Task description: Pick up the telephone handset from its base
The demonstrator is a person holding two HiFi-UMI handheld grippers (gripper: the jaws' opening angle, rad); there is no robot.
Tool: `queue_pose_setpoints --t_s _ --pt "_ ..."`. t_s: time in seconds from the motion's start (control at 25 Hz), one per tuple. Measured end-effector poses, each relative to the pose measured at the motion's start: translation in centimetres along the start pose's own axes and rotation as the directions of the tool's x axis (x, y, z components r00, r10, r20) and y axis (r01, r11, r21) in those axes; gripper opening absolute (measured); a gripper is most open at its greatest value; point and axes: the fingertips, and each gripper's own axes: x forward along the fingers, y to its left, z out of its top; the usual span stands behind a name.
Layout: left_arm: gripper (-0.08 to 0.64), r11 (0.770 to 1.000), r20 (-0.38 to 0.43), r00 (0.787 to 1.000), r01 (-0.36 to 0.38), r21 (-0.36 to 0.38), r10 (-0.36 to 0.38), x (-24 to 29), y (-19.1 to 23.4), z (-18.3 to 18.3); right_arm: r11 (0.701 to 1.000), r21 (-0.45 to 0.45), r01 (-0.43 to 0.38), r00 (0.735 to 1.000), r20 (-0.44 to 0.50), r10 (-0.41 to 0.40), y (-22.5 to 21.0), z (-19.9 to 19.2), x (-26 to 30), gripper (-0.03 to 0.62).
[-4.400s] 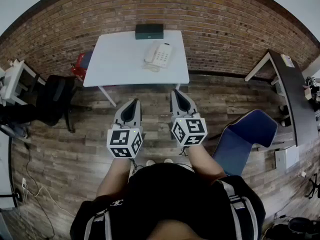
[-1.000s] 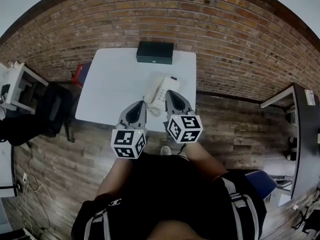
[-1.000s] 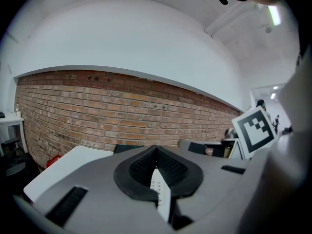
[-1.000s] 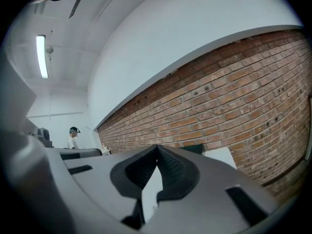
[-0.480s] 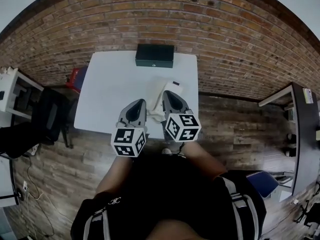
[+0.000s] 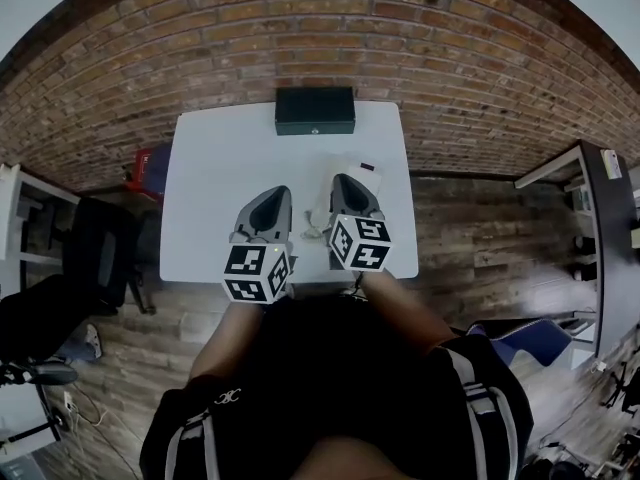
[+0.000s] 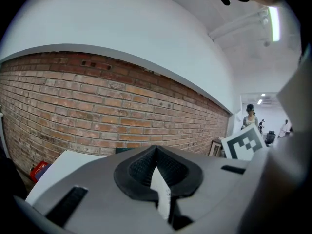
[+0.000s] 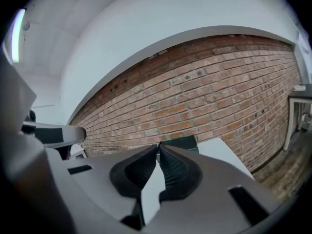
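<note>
Handset (image 6: 322,204) sat on its base (image 6: 358,166), right of centre on the white table (image 6: 205,188). It wasn't lifted yet, so this looked like the approach step. Left gripper (image 6: 277,192) hovered over bare tabletop just beside the phone, jaws pressed together, nothing in them. Right gripper (image 6: 345,179) hung directly over the telephone, jaws likewise clamped on nothing. Next, I'd judge, those right jaws needed to spread and drop across the handset before any squeeze.

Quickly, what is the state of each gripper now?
Left gripper: closed, holding nothing.
Right gripper: closed, holding nothing.
</note>
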Motion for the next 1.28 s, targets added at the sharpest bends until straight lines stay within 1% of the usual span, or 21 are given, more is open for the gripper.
queue_pose_setpoints --t_s 0.08,0.16,0.28,0.44,0.48,0.56,0.64,0.8,0.88,1.04,1.28 --pt "0.002 1.000 -0.006 1.000 0.016 0.001 -0.016 0.3 1.2 0.0 0.995 -0.024 0.093 0.996 0.015 -0.093 -0.8 -0.4 0.9 0.000" --pt "0.002 1.000 -0.010 0.999 0.030 0.000 -0.030 0.4 2.3 0.1 0.981 -0.051 0.187 0.982 0.019 -0.186 -1.6 -1.1 1.7 0.000" --pt "0.002 0.999 -0.015 0.999 0.051 0.000 -0.051 0.5 3.9 0.0 0.962 -0.056 0.266 0.964 -0.012 -0.267 -2.2 -2.5 2.9 0.002" --pt "0.002 0.996 -0.035 0.996 0.086 0.010 -0.086 1.0 5.4 -0.4 0.936 -0.042 0.349 0.937 -0.013 -0.349 -2.7 -3.8 4.6 0.009" --pt "0.002 0.995 -0.040 0.994 0.098 0.014 -0.098 1.1 5.6 -0.5 0.932 -0.030 0.361 0.932 -0.012 -0.361 -2.8 -4.0 5.0 0.017" --pt "0.002 0.992 -0.050 0.991 0.125 0.020 -0.124 1.3 5.8 -0.6 0.926 -0.010 0.378 0.926 -0.019 -0.378 -3.0 -4.7 5.8 0.068" --pt "0.002 0.989 -0.058 0.987 0.148 0.026 -0.147 1.4 6.0 -0.8 0.918 -0.003 0.397 0.917 -0.036 -0.396 -3.0 -5.4 6.5 0.083" --pt "0.002 0.984 -0.069 0.982 0.176 0.032 -0.174 1.3 6.5 -1.1 0.902 0.006 0.431 0.897 -0.108 -0.428 -3.5 -7.7 7.4 0.154" --pt "0.002 0.982 -0.073 0.981 0.185 0.035 -0.183 1.2 6.9 -1.2 0.892 -0.003 0.453 0.884 -0.133 -0.449 -3.9 -8.8 7.7 0.175" --pt "0.002 0.981 -0.080 0.980 0.188 0.038 -0.185 0.8 7.8 -1.7 0.870 -0.030 0.492 0.856 -0.167 -0.489 -4.5 -10.8 8.2 0.192" --pt "0.002 0.983 -0.084 0.981 0.181 0.041 -0.177 -0.1 8.8 -2.0 0.840 -0.009 0.542 0.809 -0.266 -0.525 -5.5 -13.8 8.6 0.198"
